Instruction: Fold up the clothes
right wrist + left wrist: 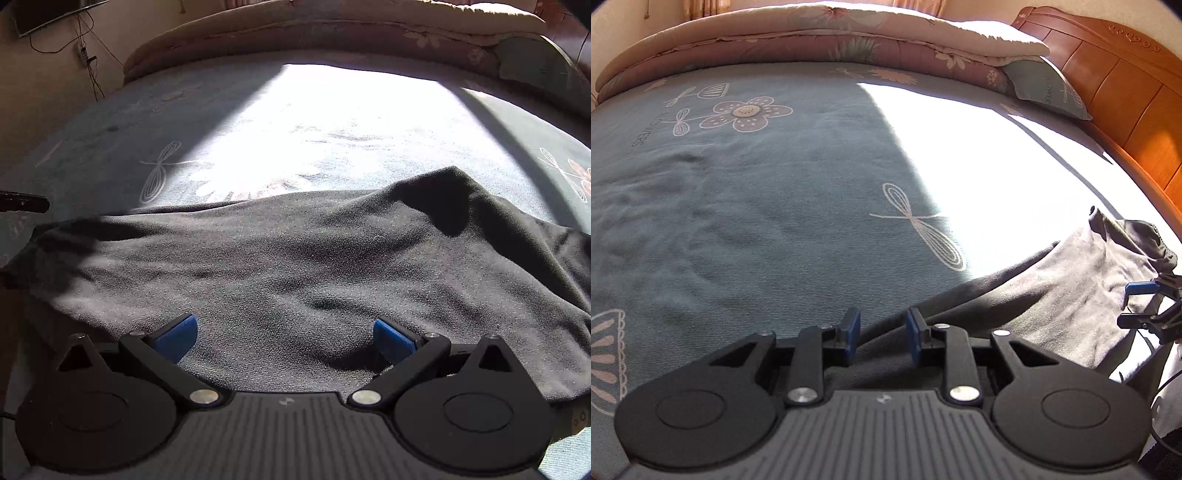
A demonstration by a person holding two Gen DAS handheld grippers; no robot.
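Dark grey garment (295, 273) lies spread on the bed (746, 206), near edge toward the person; long axis runs left-right across the right wrist view, far hem roughly parallel to the folded quilt (820, 40) at the far side of the bed.

Right gripper (284, 338): fingers (177, 334) wide apart, nothing clamped; cloth lies directly under and ahead of the blue pads, w/ a raised wrinkle between them; whether the pads touch the cloth cannot be told.

Left gripper (882, 338): fingers (851, 336) apart by a narrow gap, clamped on nothing; garment's left edge passes beneath the gap on a diagonal toward the upper right; bare bed sheet fills everything to the left of that edge.

Key relation: garment sits mostly to the right of the left gripper and squarely in front of the right gripper; right gripper is thus nearer the bulk of the cloth, left gripper is at the left end only. In the left wrist view the right gripper shows at the far right edge, over the garment's crumpled right end (1137, 240).

Judgement: next fold prob. needs each gripper to take one end of the near edge, then carry it across the short axis toward the far hem; left gripper needs approx. a small shift right to get cloth fully between its pads.
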